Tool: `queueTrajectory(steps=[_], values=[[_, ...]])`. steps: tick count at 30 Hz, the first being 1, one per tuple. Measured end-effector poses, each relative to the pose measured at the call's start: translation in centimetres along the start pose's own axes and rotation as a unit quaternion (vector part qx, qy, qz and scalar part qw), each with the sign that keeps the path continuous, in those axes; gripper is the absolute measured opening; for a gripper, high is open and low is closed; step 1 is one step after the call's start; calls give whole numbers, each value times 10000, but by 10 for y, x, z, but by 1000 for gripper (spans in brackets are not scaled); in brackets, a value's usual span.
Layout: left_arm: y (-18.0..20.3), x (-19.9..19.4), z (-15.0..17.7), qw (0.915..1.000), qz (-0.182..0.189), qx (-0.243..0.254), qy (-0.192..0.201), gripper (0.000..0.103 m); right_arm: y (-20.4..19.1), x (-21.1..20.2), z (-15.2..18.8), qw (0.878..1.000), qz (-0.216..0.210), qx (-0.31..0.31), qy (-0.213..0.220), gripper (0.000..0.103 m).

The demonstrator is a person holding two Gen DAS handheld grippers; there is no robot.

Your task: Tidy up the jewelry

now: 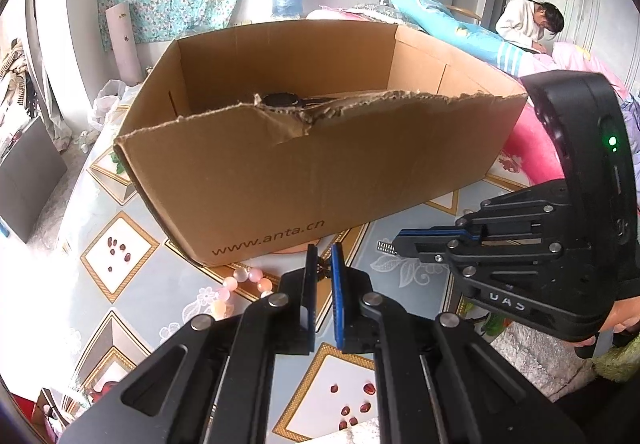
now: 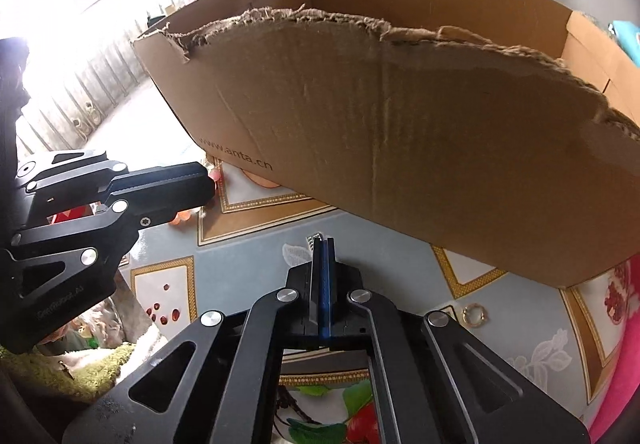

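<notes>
Both grippers were matte black with silver rivets and blue-edged fingers (image 1: 338,284); the right gripper (image 1: 390,246) bore a green light and fuzzy green sleeve (image 1: 618,360).

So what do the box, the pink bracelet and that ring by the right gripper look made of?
Box: plain brown corrugated cardboard, matte; its torn top edge is ragged and fibrous.
Pink bracelet: round, pale, glossy translucent beads, stone or glass by the look; I can't tell which.
Ring: thin gold-coloured loop with a shine, probably metal.
</notes>
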State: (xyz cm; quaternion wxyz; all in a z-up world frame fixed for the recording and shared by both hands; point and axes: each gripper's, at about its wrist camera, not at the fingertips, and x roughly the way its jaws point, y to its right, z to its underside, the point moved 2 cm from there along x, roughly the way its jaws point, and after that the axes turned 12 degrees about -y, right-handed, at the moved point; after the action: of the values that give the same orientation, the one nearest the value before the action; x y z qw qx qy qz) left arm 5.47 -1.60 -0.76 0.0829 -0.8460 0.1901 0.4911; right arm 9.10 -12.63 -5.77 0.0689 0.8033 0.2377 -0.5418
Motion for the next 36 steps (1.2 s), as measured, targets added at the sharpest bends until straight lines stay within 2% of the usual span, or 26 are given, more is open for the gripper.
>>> queueTrajectory(steps=[7,9,10,11,13,15,17,19,20,26,29,36], values=[[1,-8,4,10000,-69,10,49,6,5,-22,6,9999,-45,-38,161,0],[2,-8,6,10000,-75,2,54,6,6,-21,3,9998,-160,-25,146,4],[2,-9,7,10000,-74,-6,53,6,6,-19,2,9997,-194,-60,113,10],[2,-9,7,10000,-76,-12,49,6,3,-16,0,9998,-114,-119,97,23],[2,-11,9,10000,-77,-31,51,6,1,-13,-3,9996,-23,-260,117,28],[3,-11,10,9999,-94,-39,56,6,0,-5,-8,9993,-4,-370,24,27],[3,-13,11,9999,-103,-53,66,6,-1,5,-12,9988,24,-474,-137,15],[2,-13,12,9999,-101,-75,62,6,-9,3,-13,9977,244,-628,-101,4],[2,-13,11,9999,-103,-74,57,6,-12,4,-13,9973,285,-664,-120,2],[-1,-14,10,9999,-89,-65,77,6,-3,3,-16,9991,78,-392,-142,2],[-2,-16,12,9999,-96,-52,85,6,8,1,-6,9996,-56,-242,-114,2],[-2,-24,11,9998,-69,-49,164,6,14,-32,2,9992,-371,-64,144,2]])
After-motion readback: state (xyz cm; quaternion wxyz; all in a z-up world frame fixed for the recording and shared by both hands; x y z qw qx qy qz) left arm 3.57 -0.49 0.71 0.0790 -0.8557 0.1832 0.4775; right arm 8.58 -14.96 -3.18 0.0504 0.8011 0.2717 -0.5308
